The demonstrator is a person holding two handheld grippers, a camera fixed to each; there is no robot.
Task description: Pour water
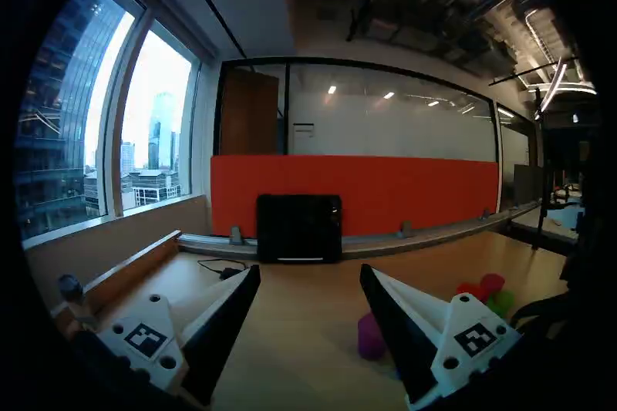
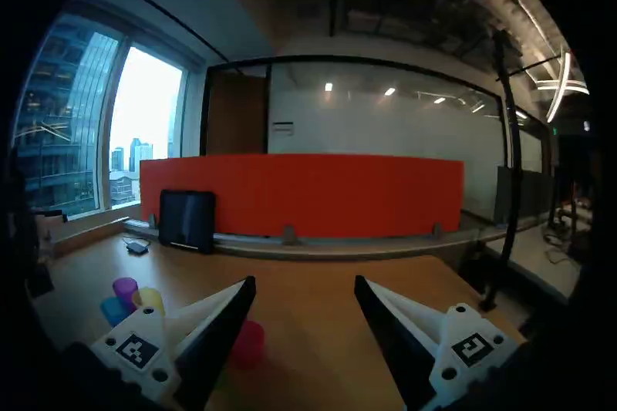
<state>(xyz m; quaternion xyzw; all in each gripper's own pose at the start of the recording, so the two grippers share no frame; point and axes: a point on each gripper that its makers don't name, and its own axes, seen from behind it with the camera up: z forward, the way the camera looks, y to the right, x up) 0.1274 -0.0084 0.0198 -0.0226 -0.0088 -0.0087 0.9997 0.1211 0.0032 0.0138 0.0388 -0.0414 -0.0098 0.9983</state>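
Right hand-held gripper (image 2: pixel 305 280) gapes wide and empty, pink cup (image 2: pixel 248 343) beside one finger; left hand-held gripper (image 1: pixel 309 267) equally open.

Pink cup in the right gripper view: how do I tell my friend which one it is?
Find the long orange divider along the back of the wooden desk, then come forward to the right claw. The pink cup peeks out alone beside the claw finger on the picture's left, while the purple cup, blue cup and yellow cup huddle together farther left.
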